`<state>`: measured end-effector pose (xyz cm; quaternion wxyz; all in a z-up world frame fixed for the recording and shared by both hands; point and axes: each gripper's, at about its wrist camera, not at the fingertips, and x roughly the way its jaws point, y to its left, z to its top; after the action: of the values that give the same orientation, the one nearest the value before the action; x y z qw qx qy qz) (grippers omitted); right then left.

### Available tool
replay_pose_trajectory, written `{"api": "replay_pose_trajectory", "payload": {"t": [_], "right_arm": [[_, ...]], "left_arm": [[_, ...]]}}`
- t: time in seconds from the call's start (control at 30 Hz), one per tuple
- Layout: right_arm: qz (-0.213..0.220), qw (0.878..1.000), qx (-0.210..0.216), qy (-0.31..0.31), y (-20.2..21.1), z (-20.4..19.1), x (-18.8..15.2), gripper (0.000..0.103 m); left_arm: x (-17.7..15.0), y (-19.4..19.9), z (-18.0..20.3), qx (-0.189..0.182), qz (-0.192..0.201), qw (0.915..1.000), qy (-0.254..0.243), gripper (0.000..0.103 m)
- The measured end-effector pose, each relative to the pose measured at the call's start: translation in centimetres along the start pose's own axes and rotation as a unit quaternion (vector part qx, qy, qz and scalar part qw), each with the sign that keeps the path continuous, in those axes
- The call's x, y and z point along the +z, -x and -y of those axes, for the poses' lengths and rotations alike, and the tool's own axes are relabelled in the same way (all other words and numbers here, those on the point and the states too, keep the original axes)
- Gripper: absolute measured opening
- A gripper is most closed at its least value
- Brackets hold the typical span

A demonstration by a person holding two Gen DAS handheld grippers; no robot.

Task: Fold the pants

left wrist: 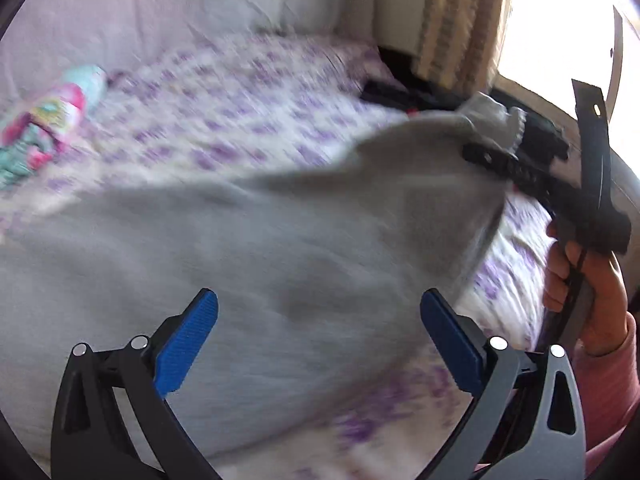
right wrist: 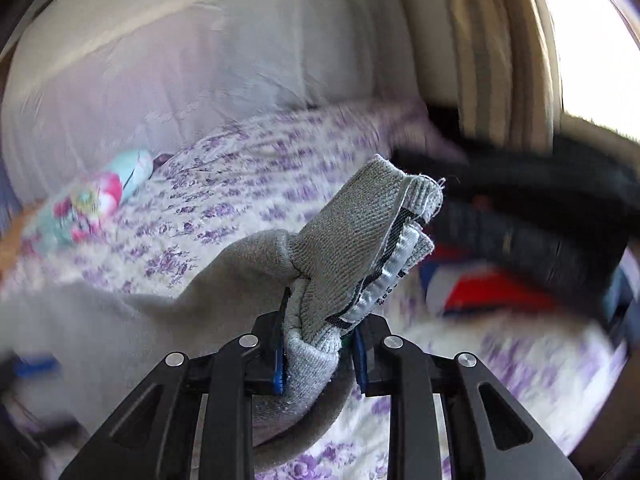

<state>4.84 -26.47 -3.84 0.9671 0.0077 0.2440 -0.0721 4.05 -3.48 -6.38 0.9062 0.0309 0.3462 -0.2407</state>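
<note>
Grey pants (left wrist: 240,248) lie spread over a bed with a white sheet printed with purple flowers (left wrist: 224,112). My left gripper (left wrist: 318,340) is open and empty, its blue pads just above the grey cloth. My right gripper (right wrist: 320,356) is shut on the ribbed grey cuff of the pants (right wrist: 352,248) and holds it lifted above the bed. The right gripper also shows in the left wrist view (left wrist: 496,160), at the right, with the raised cuff (left wrist: 492,120) in it.
A colourful folded garment (left wrist: 52,120) lies at the far left of the bed; it also shows in the right wrist view (right wrist: 92,200). Dark clothes (right wrist: 540,216) and a red and blue item (right wrist: 480,288) lie at the right. Curtains (left wrist: 460,16) and a bright window stand behind.
</note>
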Motion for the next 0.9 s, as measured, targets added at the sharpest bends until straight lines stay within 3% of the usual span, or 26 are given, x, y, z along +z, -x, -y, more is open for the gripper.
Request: {"api": "replay_pose_trajectory", "payload": {"t": [0.13,0.27,0.47,0.57,0.63,0.7,0.9], "right_arm": [[0.053,0.989,-0.04,0.134,1.8,-6.2,1.2,0.025],[0.086,0.961,-0.049,0.258,2.7,-12.5,0.9,0.025],[0.092,0.894,-0.044,0.437,2.5,-20.4,-3.5,0.026],[0.067,0.858,-0.035,0.507,1.6,-23.0,-6.5,0.026],[0.054,0.842,-0.032,0.535,1.4,-23.9,-7.8,0.026],[0.054,0.833,-0.038,0.549,1.4,-24.3,-8.3,0.026],[0.059,0.834,-0.038,0.548,2.7,-24.6,-7.4,0.026]], "left_arm": [[0.1,3.8,-5.9,0.038,0.046,0.997,0.05,0.099],[-1.0,5.1,-9.9,0.065,0.056,0.9922,0.09,0.099],[-2.6,6.6,-13.2,0.08,0.076,0.9864,0.122,0.099],[-3.3,6.9,-14.7,0.059,0.082,0.9835,0.15,0.099],[-3.5,6.5,-15.5,0.044,0.078,0.9814,0.17,0.099],[-3.6,6.4,-16.0,0.03,0.079,0.9796,0.182,0.099],[-3.8,6.3,-16.5,0.016,0.082,0.9781,0.191,0.099]]}}
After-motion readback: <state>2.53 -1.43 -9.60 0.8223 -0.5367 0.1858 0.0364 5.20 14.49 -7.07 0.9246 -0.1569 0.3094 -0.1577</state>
